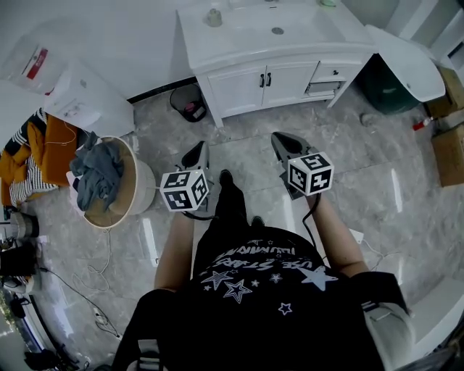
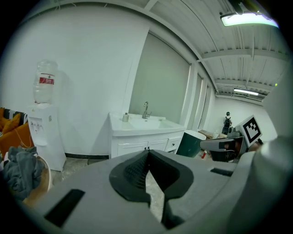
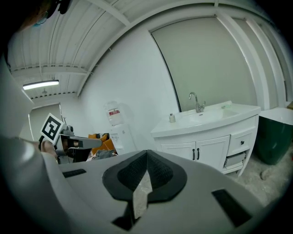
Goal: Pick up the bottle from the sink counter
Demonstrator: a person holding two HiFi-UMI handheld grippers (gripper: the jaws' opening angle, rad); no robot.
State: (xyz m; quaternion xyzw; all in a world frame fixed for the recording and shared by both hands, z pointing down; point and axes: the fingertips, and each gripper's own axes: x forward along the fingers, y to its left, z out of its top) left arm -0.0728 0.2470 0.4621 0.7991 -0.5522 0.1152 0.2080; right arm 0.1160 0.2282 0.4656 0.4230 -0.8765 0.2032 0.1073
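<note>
Head view: you stand on the grey tiled floor (image 1: 377,181), facing the white sink cabinet (image 1: 239,83) at the top of the frame, with 1 gripper held out in each hand.
Bottle: the small pale bottle (image 1: 214,16) stands upright on the sink counter (image 1: 319,32), at the top centre of the frame, left of the basin and near the counter's left end.
Bottle, left gripper view: it sits left of centre, just left of the faucet (image 2: 146,109).
Bottle, right gripper view: it sits right of centre, again left of the faucet.
Left gripper: your left gripper (image 1: 197,153) hangs over the floor at mid-frame, well apart from the cabinet. Its own view shows the 2 jaws closed tip to tip with nothing between them.
Right gripper: your right gripper (image 1: 283,143) is level with the left one and just right of it, also well short of the counter. Its jaws are pressed together and hold nothing.
Contact: neither gripper touches the bottle.
Left of frame: a round laundry basket (image 1: 141,188) holds grey clothes.
Beside the cabinet: a small dark bin (image 1: 187,101) stands at its left foot.
Far wall: a water dispenser (image 2: 43,132) with a jug on top stands at the left of the left gripper view.
</note>
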